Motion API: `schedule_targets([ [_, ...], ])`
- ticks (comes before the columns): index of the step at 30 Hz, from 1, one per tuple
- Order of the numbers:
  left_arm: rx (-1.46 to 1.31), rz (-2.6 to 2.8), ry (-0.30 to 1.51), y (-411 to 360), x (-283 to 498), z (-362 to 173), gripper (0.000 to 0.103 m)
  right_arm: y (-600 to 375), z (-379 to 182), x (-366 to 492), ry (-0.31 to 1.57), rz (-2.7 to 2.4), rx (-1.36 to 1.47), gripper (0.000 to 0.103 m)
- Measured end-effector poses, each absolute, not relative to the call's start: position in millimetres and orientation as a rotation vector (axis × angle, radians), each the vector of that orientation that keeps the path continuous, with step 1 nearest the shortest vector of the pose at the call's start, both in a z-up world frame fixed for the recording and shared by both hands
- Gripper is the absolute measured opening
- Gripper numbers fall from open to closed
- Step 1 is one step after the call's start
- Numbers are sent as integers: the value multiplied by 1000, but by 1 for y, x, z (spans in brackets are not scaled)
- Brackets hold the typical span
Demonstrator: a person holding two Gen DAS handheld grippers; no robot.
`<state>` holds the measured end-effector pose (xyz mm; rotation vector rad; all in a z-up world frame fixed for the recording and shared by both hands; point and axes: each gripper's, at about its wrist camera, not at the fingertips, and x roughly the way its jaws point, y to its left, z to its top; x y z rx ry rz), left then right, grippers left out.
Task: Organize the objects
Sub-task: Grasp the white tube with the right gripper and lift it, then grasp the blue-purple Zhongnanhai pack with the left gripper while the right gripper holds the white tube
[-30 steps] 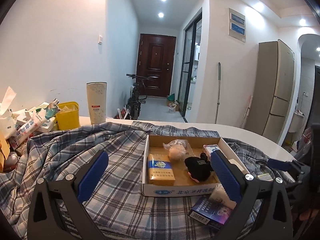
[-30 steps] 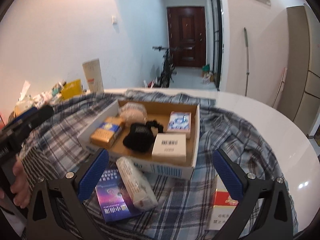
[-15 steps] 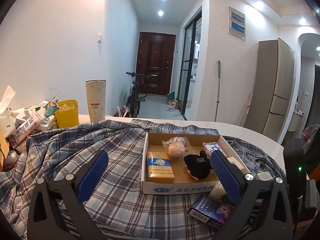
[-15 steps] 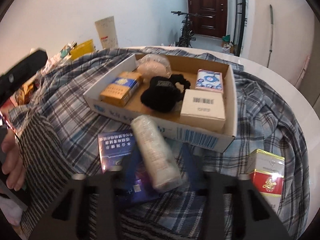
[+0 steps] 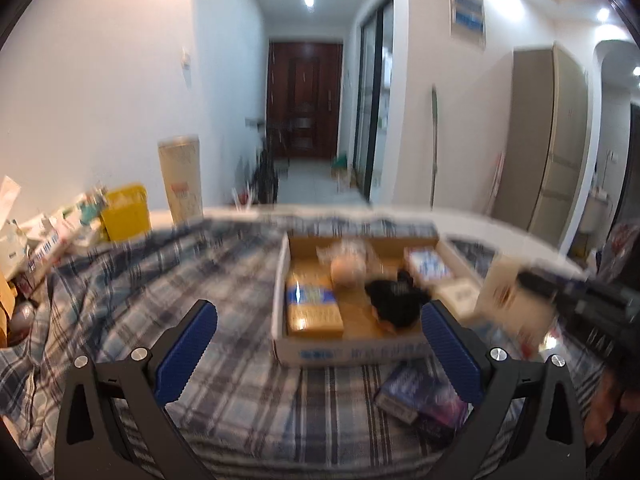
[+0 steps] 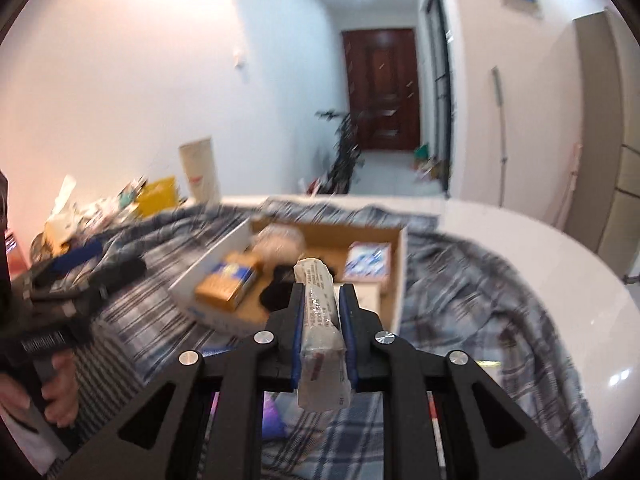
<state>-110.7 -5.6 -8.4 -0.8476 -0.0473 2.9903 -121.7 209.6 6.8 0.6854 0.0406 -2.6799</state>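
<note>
both wrist views toward cardboard box (image 5: 352, 350)

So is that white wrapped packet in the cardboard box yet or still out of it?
Out. The white wrapped packet is clamped between the right gripper pads, held in front of the cardboard box, not resting inside.

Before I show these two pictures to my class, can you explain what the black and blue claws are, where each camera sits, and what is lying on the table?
No robot here: a person holds a two-finger gripper in each hand, with a camera on each looking along its fingers. In the left view the left gripper stands open, holding nothing. In the right view the right gripper has just closed on a wrapped roll. A plaid cloth covers the table, with a cardboard box holding a yellow pack, a black item and small boxes.
</note>
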Motion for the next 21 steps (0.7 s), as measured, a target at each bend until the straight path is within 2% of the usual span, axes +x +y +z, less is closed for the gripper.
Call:
schedule_targets([
  [2,-1044,2894,-46,2,-119,-20,103,211,7,-124,47,-2685,695,16],
  [6,-1268,2692,-102,19,-124,-38,103,214,2,-133,9,-2669,790,16],
  [9,-1329,2650,-71,36,-127,-42,103,223,4,-133,-65,-2661,792,16],
  [17,-1456,2666,104,96,-140,-56,103,231,8,-127,-61,-2719,748,16],
  [21,-1468,2704,134,106,-135,-59,103,233,9,-127,-68,-2719,746,16],
])
